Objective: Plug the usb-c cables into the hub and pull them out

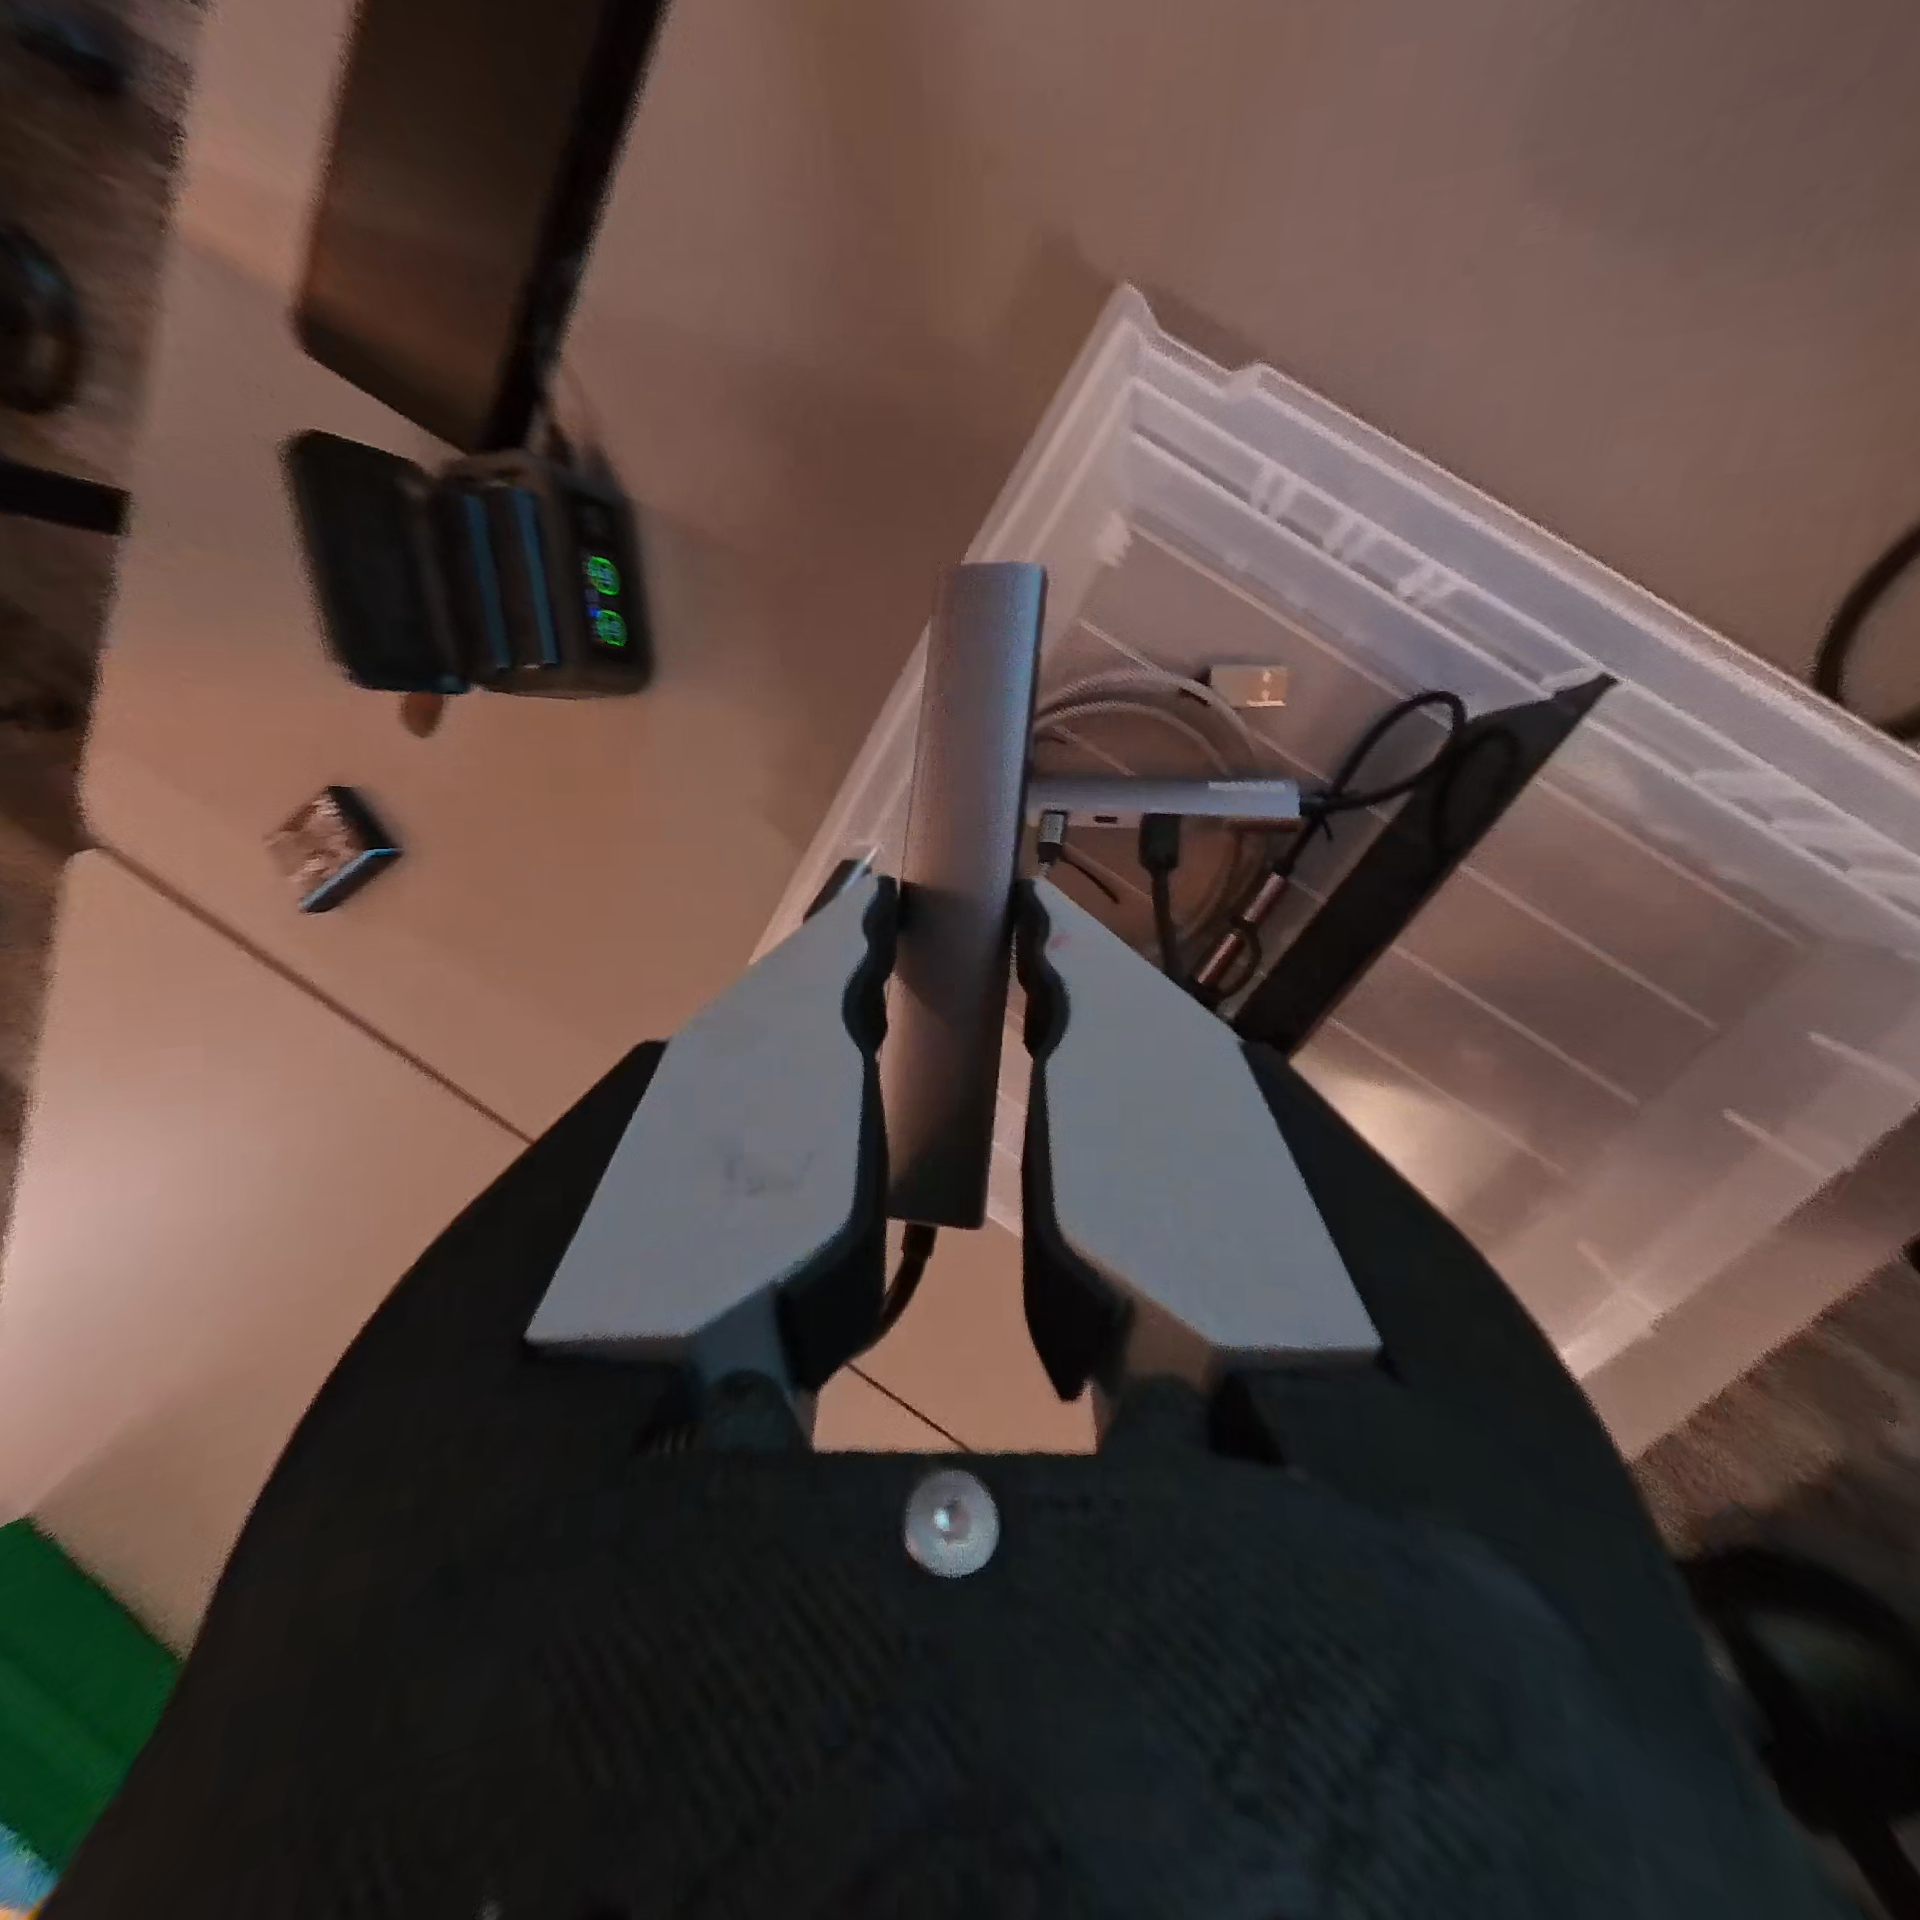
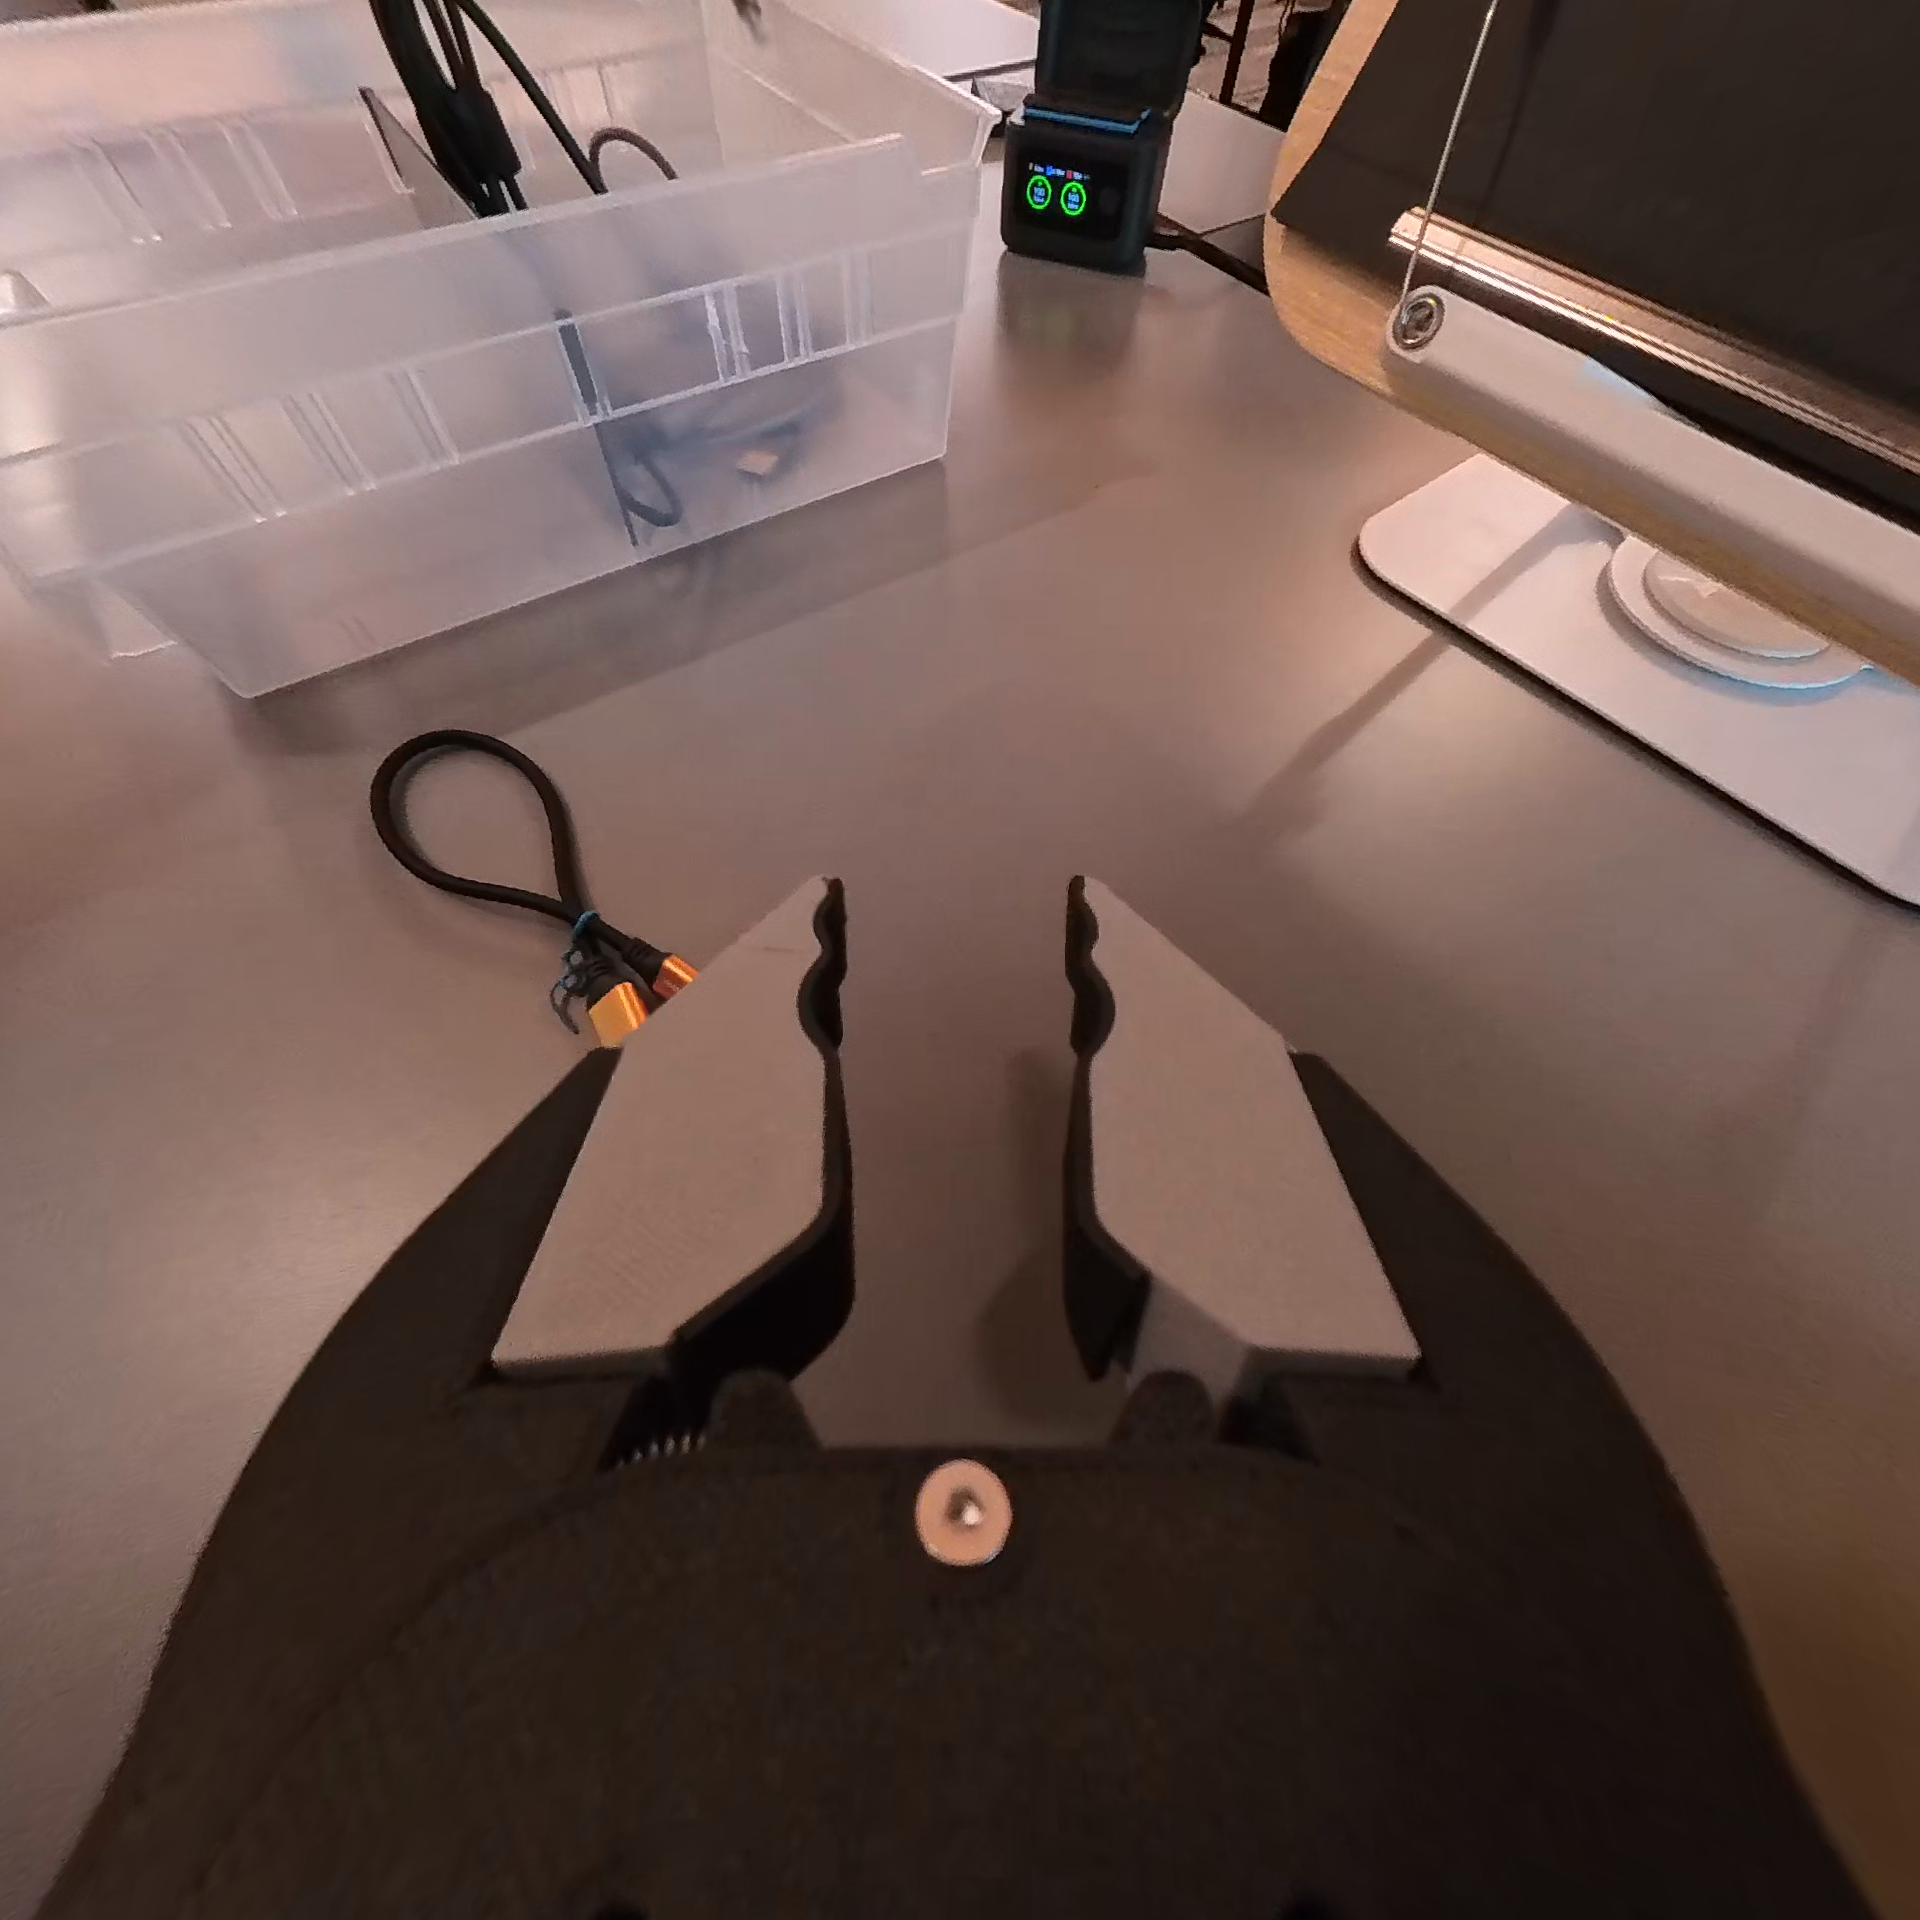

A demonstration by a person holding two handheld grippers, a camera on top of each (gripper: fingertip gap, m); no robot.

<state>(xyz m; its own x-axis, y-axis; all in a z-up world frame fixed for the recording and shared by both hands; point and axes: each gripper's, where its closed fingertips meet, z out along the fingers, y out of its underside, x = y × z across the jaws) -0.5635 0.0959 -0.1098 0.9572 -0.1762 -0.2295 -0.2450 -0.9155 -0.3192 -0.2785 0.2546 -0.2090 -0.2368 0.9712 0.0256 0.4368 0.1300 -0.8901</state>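
Note:
My left gripper (image 1: pixel 954 894) is shut on a slim grey hub (image 1: pixel 971 790) and holds it in the air above the clear plastic bin (image 1: pixel 1455 831). A second grey hub (image 1: pixel 1174 802) lies inside the bin with several coiled cables (image 1: pixel 1195 894) around it. My right gripper (image 2: pixel 956 894) is open and empty, low over the grey table. A short black looped cable with orange plugs (image 2: pixel 613 997) lies on the table just left of my right gripper's left finger.
The clear bin (image 2: pixel 520 364) stands at the back left in the right wrist view. A black charger with green lit rings (image 2: pixel 1081 197) stands behind it and shows in the left wrist view (image 1: pixel 561 582). A monitor stand base (image 2: pixel 1621 644) sits at right. A small dark card (image 1: pixel 332 847) lies on the table. Some 35 cm of space lies between my two pairs of fingers. It is some 35 cm from my left tips to the small dark card (image 1: pixel 332 847).

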